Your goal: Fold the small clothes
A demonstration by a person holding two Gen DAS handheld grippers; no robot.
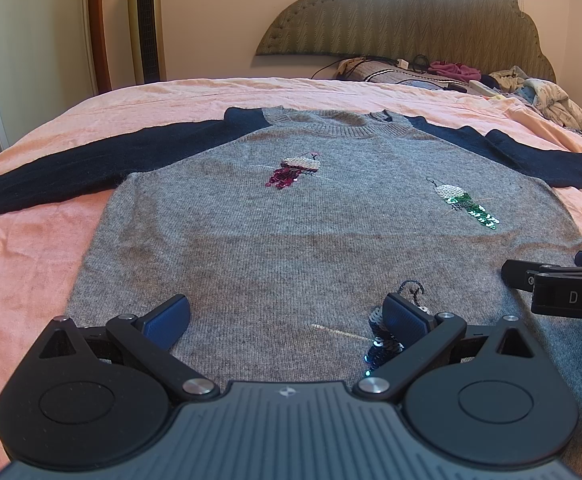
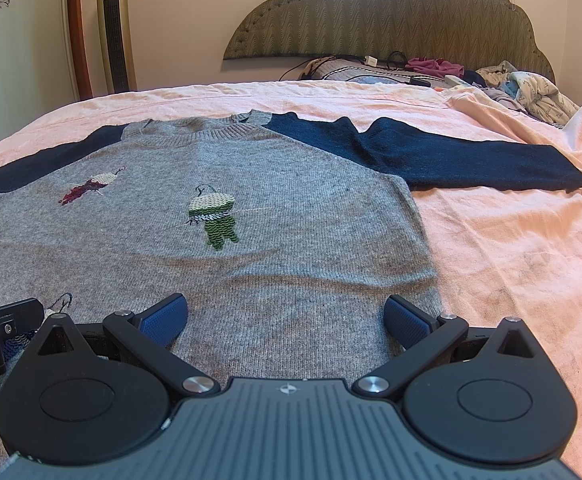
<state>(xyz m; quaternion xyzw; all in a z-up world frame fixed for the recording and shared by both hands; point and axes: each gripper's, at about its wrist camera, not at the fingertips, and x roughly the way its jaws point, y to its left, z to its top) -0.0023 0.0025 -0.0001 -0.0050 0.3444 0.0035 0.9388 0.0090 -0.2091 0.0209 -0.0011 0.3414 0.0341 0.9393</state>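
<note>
Both grippers, left gripper and right gripper, are held wide apart over the grey sweater, spread flat on the pink bedsheet.

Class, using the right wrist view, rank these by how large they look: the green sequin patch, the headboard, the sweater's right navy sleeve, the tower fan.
1. headboard
2. navy sleeve
3. tower fan
4. green sequin patch

Headboard and fan stand farther back, so they look smaller than they are.
</note>
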